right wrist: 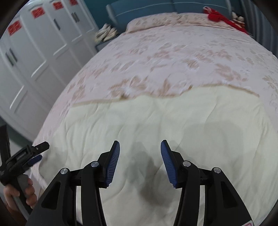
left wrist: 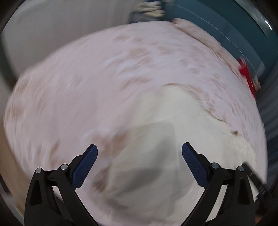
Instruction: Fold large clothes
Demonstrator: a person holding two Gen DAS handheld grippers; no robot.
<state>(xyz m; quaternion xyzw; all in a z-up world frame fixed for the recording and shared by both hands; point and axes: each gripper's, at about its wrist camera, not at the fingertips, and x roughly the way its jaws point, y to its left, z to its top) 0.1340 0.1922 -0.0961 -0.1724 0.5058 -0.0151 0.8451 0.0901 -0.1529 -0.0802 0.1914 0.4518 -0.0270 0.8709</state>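
Note:
A large pink quilt with a tan floral print [right wrist: 165,57] covers the bed; its near part is turned back and shows the cream underside [right wrist: 156,121]. The left wrist view is blurred and shows the same quilt [left wrist: 104,78] and cream fold [left wrist: 165,121]. My left gripper [left wrist: 139,153] is open and empty above the cream fold. It also shows in the right wrist view [right wrist: 40,152] at the bed's left edge, held in a hand. My right gripper [right wrist: 140,149] is open and empty over the cream part.
A white wardrobe [right wrist: 40,52] stands left of the bed. A teal headboard [right wrist: 156,7] is at the far end with a floral pillow [right wrist: 151,22]. A red item [right wrist: 220,17] lies at the far right. A pale bundle [right wrist: 106,33] sits beside the pillow.

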